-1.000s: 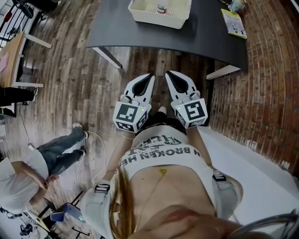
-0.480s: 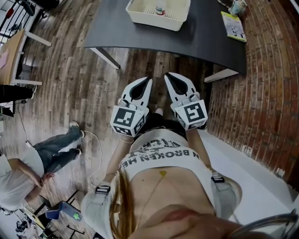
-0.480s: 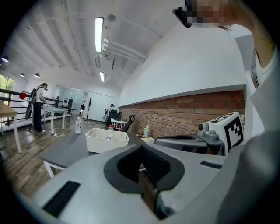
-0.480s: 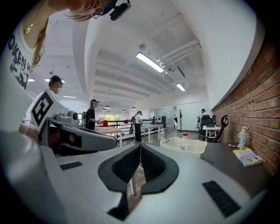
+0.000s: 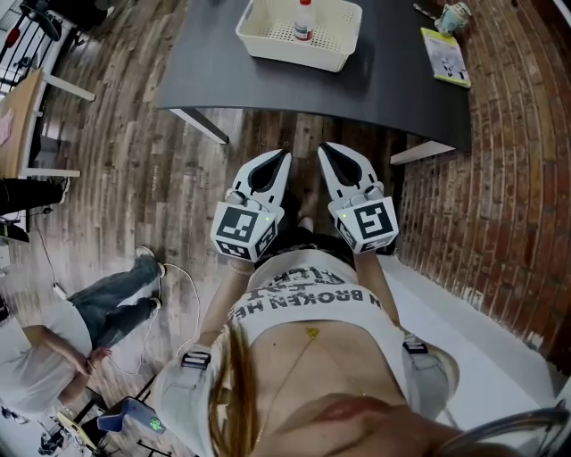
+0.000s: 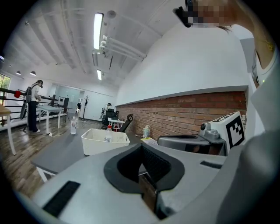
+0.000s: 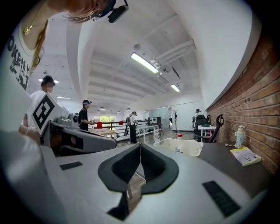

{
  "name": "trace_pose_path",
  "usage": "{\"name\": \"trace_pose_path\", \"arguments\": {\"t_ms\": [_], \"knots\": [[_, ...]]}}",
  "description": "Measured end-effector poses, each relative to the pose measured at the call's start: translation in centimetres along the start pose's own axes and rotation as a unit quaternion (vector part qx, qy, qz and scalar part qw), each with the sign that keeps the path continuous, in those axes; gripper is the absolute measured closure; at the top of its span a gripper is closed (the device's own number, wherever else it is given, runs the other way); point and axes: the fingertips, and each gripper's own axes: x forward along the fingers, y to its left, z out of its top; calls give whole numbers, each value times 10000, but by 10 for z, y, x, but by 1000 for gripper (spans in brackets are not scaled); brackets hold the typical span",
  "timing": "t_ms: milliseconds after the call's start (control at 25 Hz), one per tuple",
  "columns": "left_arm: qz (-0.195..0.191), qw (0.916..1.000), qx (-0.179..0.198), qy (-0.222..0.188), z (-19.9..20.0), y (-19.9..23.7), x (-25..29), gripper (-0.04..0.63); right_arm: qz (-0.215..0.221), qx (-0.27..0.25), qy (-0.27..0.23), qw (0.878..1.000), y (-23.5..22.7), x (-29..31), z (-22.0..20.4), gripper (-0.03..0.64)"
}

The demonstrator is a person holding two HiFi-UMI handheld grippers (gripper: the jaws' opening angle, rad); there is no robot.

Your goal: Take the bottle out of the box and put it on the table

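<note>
While left gripper [image 5: 285, 154] and right gripper [image 5: 323, 148] sit closed and empty, the bottle [image 5: 303, 21] stands well ahead. Probably light and slick; grip mid-body.

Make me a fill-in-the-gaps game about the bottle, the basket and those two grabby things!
The small clear bottle in the cream plastic basket has a ____ cap.
The grey-and-white left gripper and right gripper both have their jaws ____.
In the head view, the yellow-green booklet lies on the dark grey table to the basket's ____.
Missing words: red; shut; right.
</note>
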Motion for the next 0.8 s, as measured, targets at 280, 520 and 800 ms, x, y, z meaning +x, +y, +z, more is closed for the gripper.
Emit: {"name": "trace_pose_path", "arguments": {"t_ms": [280, 520, 800], "knots": [[-492, 9988, -27, -68, 24, 37, 57, 595, -246, -3, -8, 9997, -36, 49, 10, 607], [-822, 9966, 12, -77, 41, 71, 96, 595, -433, 3, -1, 9991, -59, 94, 15, 607], [-880, 9961, -18, 11, 46, 114, 113, 595, -514, 66, 40, 9986, -70, 140, 15, 607]]}}
